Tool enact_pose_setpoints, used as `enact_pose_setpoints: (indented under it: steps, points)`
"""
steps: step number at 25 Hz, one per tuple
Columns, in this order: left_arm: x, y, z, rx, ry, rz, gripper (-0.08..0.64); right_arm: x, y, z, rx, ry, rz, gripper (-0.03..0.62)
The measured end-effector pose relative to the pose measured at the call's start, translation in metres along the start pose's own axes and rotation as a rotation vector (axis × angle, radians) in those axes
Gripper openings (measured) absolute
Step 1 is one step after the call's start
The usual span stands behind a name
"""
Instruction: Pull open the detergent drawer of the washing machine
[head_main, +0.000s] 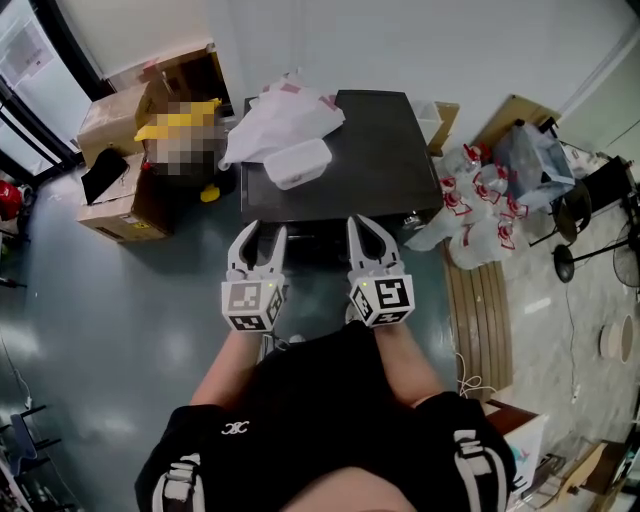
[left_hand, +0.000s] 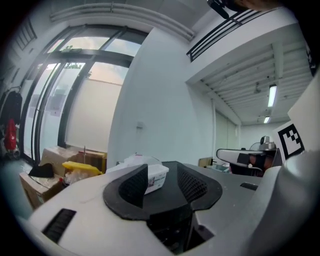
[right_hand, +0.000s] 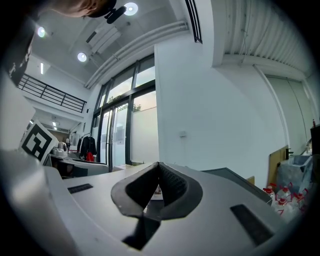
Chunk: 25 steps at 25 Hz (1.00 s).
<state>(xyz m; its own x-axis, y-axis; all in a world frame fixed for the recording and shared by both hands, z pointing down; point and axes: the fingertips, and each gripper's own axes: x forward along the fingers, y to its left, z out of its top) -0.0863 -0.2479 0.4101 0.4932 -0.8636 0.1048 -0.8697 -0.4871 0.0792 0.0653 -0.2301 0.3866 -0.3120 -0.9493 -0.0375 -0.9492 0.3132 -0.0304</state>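
Your left gripper (head_main: 263, 232) is released, jaws apart and empty, just short of the washing machine (head_main: 380, 150). Beside it, your right gripper (head_main: 366, 225) is clenched on nothing. The detergent drawer can't be picked out on the machine's front.

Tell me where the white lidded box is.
In the head view, the white box lies on the washing machine, on the left part of its top, beside the white bag.
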Motion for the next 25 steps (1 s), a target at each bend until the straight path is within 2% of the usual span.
enact_pose_setpoints:
  steps: [4, 10, 17, 19, 22, 25]
  points:
    - [0.001, 0.002, -0.012, -0.218, 0.007, -0.062, 0.201, -0.003, -0.002, -0.002, 0.007, 0.005, 0.002, 0.001]
    - [-0.005, 0.011, -0.049, -0.415, 0.040, -0.080, 0.222, -0.012, -0.001, -0.010, 0.016, 0.030, 0.006, 0.002]
    - [-0.003, 0.016, -0.116, -0.711, 0.113, -0.098, 0.222, -0.022, -0.003, -0.026, 0.015, 0.082, 0.015, 0.002]
    - [-0.001, 0.013, -0.127, -0.744, 0.119, -0.123, 0.224, -0.024, -0.004, -0.030, 0.010, 0.098, 0.015, 0.002]
    - [0.004, 0.009, -0.146, -0.748, 0.134, -0.169, 0.232, -0.026, -0.009, -0.034, -0.005, 0.114, 0.016, 0.002]
    - [0.011, 0.012, -0.167, -0.780, 0.137, -0.171, 0.241, -0.028, -0.015, -0.041, -0.014, 0.133, 0.011, 0.002]
